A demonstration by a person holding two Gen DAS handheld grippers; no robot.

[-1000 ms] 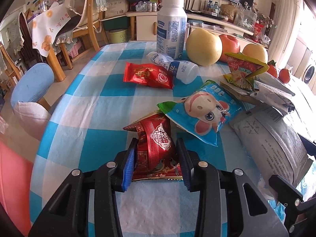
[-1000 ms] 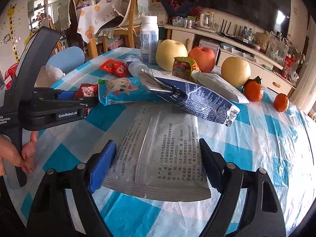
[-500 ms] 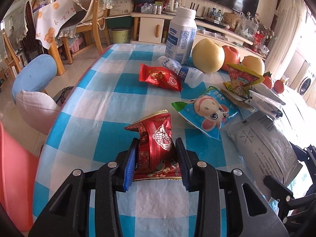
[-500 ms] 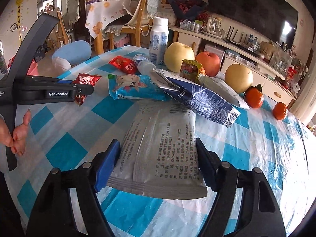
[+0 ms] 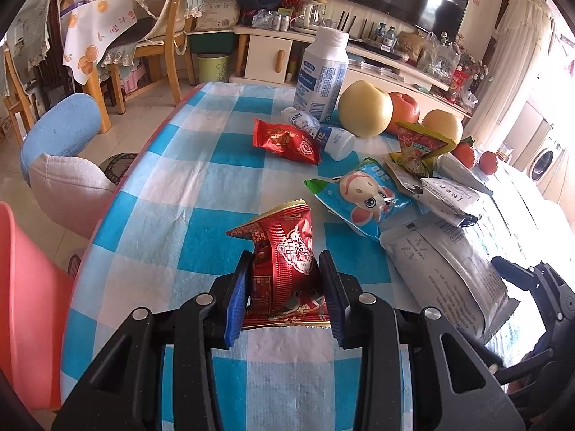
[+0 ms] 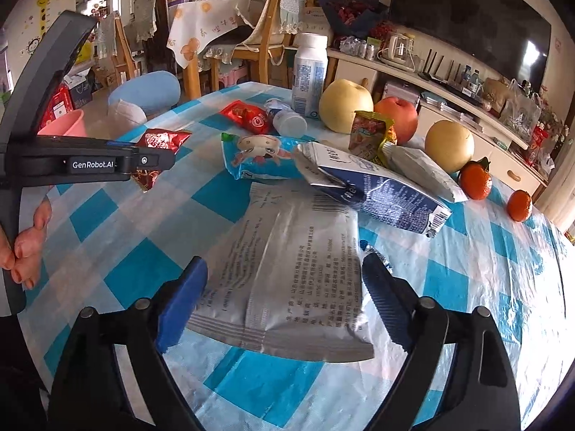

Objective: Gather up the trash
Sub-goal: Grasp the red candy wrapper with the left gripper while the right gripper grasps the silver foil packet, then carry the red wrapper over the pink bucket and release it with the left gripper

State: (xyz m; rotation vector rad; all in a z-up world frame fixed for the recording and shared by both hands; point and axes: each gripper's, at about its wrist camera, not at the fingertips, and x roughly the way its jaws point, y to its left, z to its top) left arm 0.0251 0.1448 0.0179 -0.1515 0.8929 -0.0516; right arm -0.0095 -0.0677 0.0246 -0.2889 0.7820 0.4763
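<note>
My left gripper (image 5: 284, 292) is shut on a red snack wrapper (image 5: 284, 251) and holds it above the blue-checked table (image 5: 172, 194); it also shows in the right wrist view (image 6: 158, 147). My right gripper (image 6: 284, 305) is open, its jaws either side of a large silver packet (image 6: 287, 280) that lies flat on the table. Other trash lies further off: a second red wrapper (image 5: 284, 140), a blue cartoon packet (image 5: 359, 197), a toppled small bottle (image 5: 323, 133) and a crushed blue carton (image 6: 370, 186).
A tall white bottle (image 5: 321, 75), pears (image 5: 364, 107), an apple (image 6: 399, 115) and tangerines (image 6: 476, 179) stand at the table's far side. A pink bin (image 5: 25, 294) is on the floor at left, beside a blue stool (image 5: 61, 133). Chairs stand behind.
My left gripper has lifted and pulled back with the red wrapper in it. My right gripper has drawn back slightly and stays open around the silver packet.
</note>
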